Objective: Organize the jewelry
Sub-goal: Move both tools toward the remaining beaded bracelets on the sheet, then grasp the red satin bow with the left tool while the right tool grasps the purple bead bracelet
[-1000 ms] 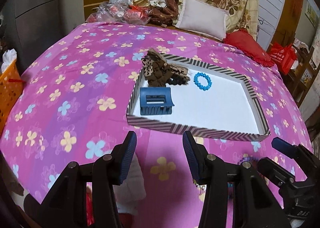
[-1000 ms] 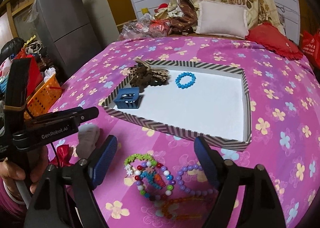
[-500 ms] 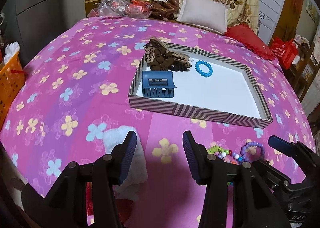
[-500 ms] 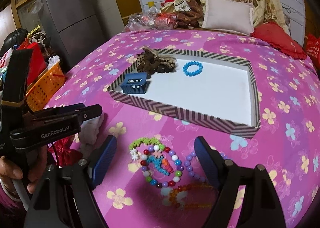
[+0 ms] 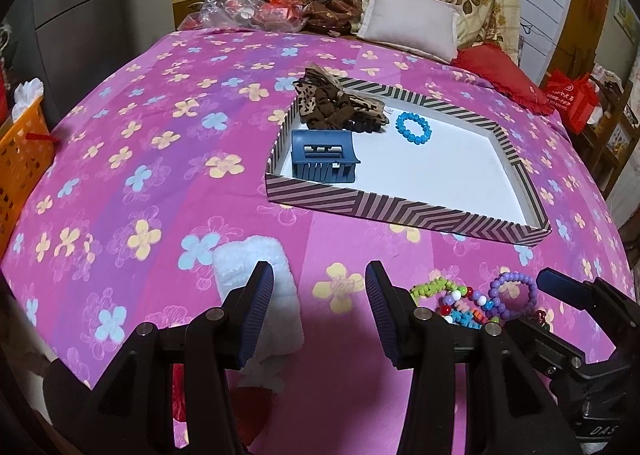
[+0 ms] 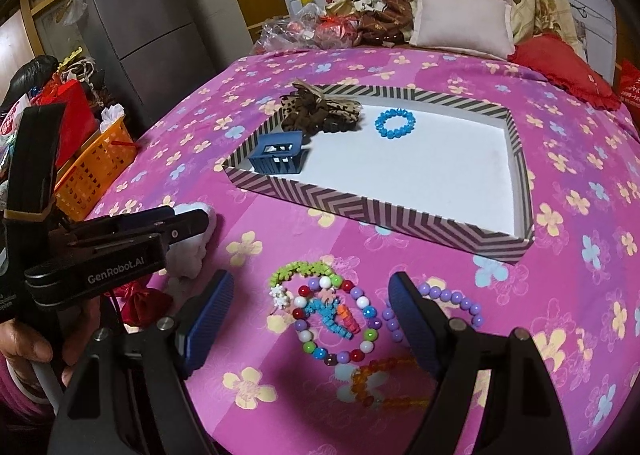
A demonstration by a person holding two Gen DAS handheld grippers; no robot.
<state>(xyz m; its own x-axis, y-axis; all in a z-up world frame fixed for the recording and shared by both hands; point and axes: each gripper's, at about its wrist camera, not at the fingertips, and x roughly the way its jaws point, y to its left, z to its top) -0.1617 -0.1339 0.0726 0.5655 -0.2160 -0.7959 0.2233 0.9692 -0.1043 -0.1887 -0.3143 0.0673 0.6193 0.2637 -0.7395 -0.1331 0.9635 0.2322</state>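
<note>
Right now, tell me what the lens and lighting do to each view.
Left wrist view: fisheye bends the striped tray rim, corners go black, and the left gripper casts a dark shadow on the bedspread. Right wrist view: same bulge and dark corners, beaded bracelets sharp, soft shadow under the right gripper.

Dim indoor light, sharp, fisheye-warped edges.

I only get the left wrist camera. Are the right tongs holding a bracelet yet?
Observer: No. The right tongs are open, and the multicoloured bead bracelet lies loose on the bedspread, seen between them.
Operator: Is there any bracelet I can't see?
Observer: Yes, an orange bracelet lies nearer the right camera than the multicoloured one.
</note>
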